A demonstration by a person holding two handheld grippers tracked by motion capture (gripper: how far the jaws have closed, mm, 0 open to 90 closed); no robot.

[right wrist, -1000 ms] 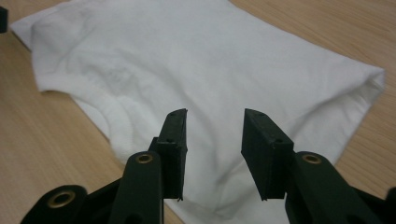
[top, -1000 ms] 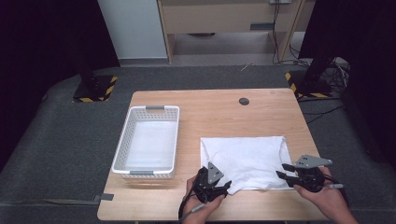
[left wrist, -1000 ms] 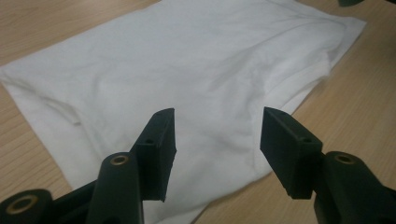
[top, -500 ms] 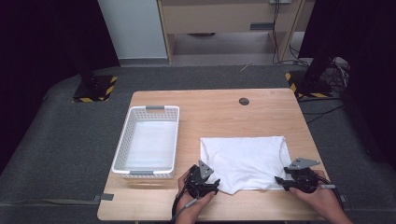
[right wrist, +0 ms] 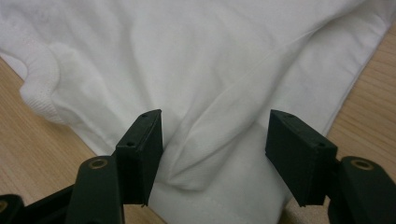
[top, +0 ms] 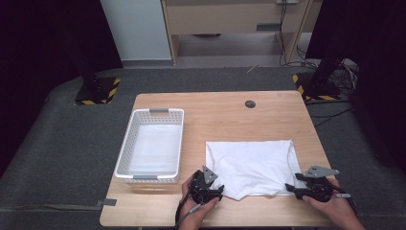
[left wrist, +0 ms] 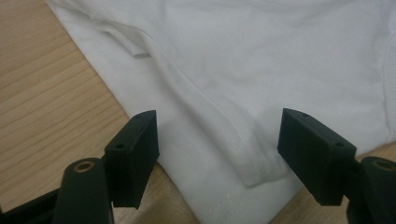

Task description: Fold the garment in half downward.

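Observation:
A folded white garment [top: 253, 166] lies flat on the wooden table [top: 225, 117], right of centre. My left gripper [top: 216, 189] sits at its near left corner, held by a hand. In the left gripper view the gripper [left wrist: 219, 149] stands open, with the cloth's [left wrist: 261, 79] folded edge lying between the jaws. My right gripper [top: 291, 188] is at the near right corner. In the right gripper view it [right wrist: 215, 149] is open too, its jaws either side of a raised fold of the cloth [right wrist: 201, 65], with a ribbed collar edge [right wrist: 35, 100] to the left.
A white plastic basket [top: 152, 145] stands on the left half of the table, with nothing in it. A small dark round disc [top: 250, 104] lies near the far edge. Beyond the table are a grey floor, black-and-yellow stand feet [top: 95, 90] and cables.
Both grippers have drawn a little toward the table's near edge and sit lower at the garment's near corners. The garment's near edge looks slightly pulled forward.

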